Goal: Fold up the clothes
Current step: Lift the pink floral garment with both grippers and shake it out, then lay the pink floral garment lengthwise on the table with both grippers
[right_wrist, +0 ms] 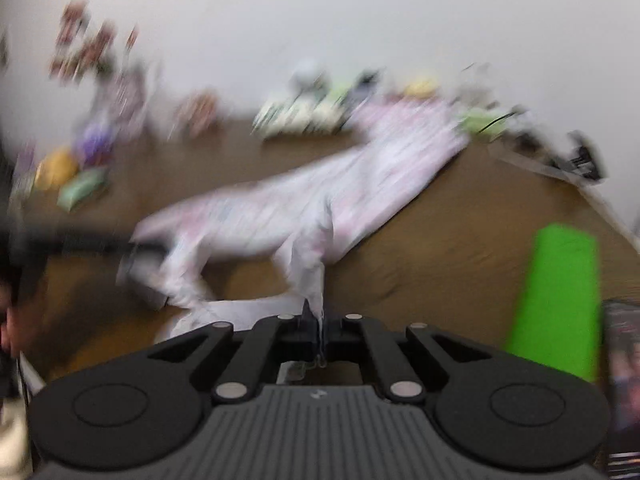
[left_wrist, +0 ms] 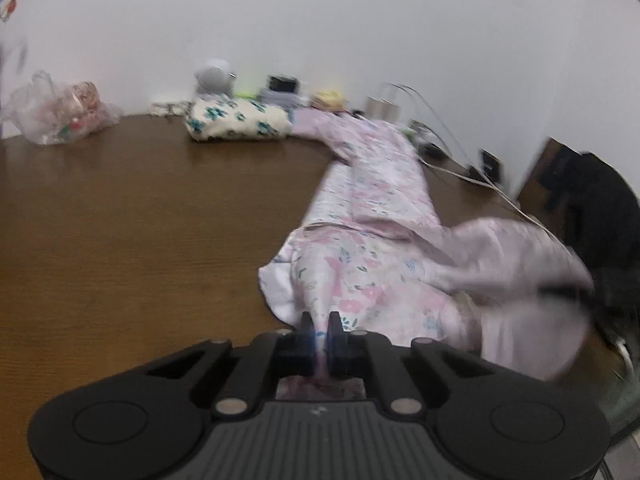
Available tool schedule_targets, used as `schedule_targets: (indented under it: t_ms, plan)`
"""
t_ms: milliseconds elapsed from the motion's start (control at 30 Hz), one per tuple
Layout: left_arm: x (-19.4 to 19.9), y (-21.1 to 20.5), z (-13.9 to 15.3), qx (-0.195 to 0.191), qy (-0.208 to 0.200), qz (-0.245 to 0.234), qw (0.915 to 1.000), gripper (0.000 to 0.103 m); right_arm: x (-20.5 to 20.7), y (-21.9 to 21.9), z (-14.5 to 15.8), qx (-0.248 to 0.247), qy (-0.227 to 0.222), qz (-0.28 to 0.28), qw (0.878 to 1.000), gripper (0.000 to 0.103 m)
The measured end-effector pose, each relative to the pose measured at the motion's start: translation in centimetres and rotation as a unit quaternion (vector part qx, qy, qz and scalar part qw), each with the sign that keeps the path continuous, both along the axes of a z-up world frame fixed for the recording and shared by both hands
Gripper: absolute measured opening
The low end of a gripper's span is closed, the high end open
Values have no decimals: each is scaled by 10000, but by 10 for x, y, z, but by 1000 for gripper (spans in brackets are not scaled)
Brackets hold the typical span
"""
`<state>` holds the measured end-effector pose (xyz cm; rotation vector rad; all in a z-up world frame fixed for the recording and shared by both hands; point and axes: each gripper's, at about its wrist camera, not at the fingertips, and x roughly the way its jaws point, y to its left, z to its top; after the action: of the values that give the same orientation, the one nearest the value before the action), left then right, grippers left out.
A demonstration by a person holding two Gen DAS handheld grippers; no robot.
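Pink floral garment (left_wrist: 372,208) lies stretched along the brown table (left_wrist: 140,208), its long axis running from the near edge, where both grippers are, away toward 1 o'clock in the left wrist view. Its far end reaches a folded cream floral piece (left_wrist: 236,120) at 11 o'clock near the wall.

Left gripper (left_wrist: 320,330) has its 2 fingers drawn narrow on a bunched near corner of the cloth, which rises in a ridge straight ahead at 12 o'clock. Right gripper (right_wrist: 318,330) is likewise pinched tight on a thin peak of the same garment (right_wrist: 320,192), lifted off the table and trailing away toward 1 o'clock. That view is heavily blurred, so finer detail is unclear.

Both grips sit at the near end, so the fold, as I judge it, turns on carrying this end along the long axis toward the far end. A green roll (right_wrist: 556,300) lies at 3 o'clock of the right gripper, apart from the cloth.
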<state>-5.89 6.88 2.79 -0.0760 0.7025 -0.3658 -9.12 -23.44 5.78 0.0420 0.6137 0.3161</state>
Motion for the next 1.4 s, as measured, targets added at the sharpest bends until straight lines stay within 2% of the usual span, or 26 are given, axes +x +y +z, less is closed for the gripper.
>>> schedule_targets:
  t_ms: [33, 133, 167, 200, 233, 267, 300, 367, 433, 500, 533, 633, 667, 700, 767, 800, 867, 933, 1000, 1033, 1067, 1100, 1167, 1267, 1400]
  plan:
    - [-15, -1, 4, -29, 64, -309, 9995, 5, -3, -10, 6, 28, -60, -115, 9999, 2]
    - [-46, -6, 23, 175, -188, -726, 9970, 21, -11, -28, 7, -366, 249, -37, 9990, 3]
    - [-47, -7, 32, 287, -385, -671, 9966, 42, -15, -29, 7, -549, 276, -10, 9981, 8]
    - [-49, -8, 41, 398, -581, -619, 9956, 64, -19, -29, 9, -681, 202, -46, 9975, 19]
    - [-43, -11, 47, 502, -724, -721, 9935, 69, -24, -29, 10, -813, 128, -83, 9966, 29]
    - [-37, -15, 53, 606, -868, -824, 9910, 71, -27, -28, 15, -877, -23, -73, 9961, 47]
    - [-30, -18, 58, 712, -1008, -927, 9880, 71, -28, -26, 21, -891, -232, -30, 9957, 49]
    - [-8, -44, 51, 1110, -1028, -1231, 9808, 70, -22, -12, 29, -1027, -568, 159, 9930, 49]
    - [21, -74, 35, 1628, -916, -1451, 9716, 59, -2, 9, 26, -1255, -668, 497, 9886, 49]
    - [43, -93, 16, 1971, -708, -1489, 9664, 30, 21, 32, 13, -1584, -549, 824, 9824, 48]
    - [49, -96, 9, 2012, -598, -1515, 9659, 27, 30, 42, 6, -1729, -524, 925, 9792, 47]
    - [53, -95, -3, 2000, -441, -1722, 9635, 30, 42, 55, -10, -2080, -314, 917, 9733, 48]
    - [49, -89, -4, 1963, -402, -1643, 9659, 36, 38, 52, -10, -2084, -276, 917, 9733, 52]
    - [45, -83, -6, 1923, -364, -1561, 9682, 48, 31, 47, -9, -2057, -238, 924, 9739, 61]
    - [28, -61, -6, 1577, -302, -1288, 9786, 66, 16, 29, -8, -1788, -116, 942, 9793, 71]
    - [16, -48, -6, 1295, -281, -1170, 9842, 71, 7, 20, -8, -1623, -49, 951, 9821, 71]
    - [-2, -23, -8, 614, -169, -1028, 9927, 74, -7, 2, -8, -1279, 55, 938, 9873, 71]
    - [-25, -2, -14, -86, 88, -907, 9958, 76, -15, -11, -11, -973, 256, 899, 9909, 70]
    - [-46, 8, -19, -399, 154, -945, 9946, 80, -18, -16, -14, -874, 349, 853, 9919, 64]
    - [-51, 7, -21, -389, 105, -930, 9948, 80, -18, -18, -15, -829, 373, 866, 9921, 60]
    - [-55, 6, -23, -380, 56, -916, 9951, 80, -18, -18, -16, -760, 396, 904, 9922, 49]
    - [-59, 5, -25, -370, 7, -902, 9952, 78, -18, -18, -16, -694, 432, 933, 9923, 46]
    - [-68, 3, -29, -354, -87, -874, 9955, 75, -17, -17, -17, -615, 489, 967, 9922, 44]
    - [-67, 18, -28, -682, 50, -809, 9944, 66, -25, -16, -17, -662, 463, 972, 9920, 43]
    - [-73, 30, -31, -742, -14, -662, 9950, 41, -36, -18, -16, -508, 424, 964, 9931, 41]
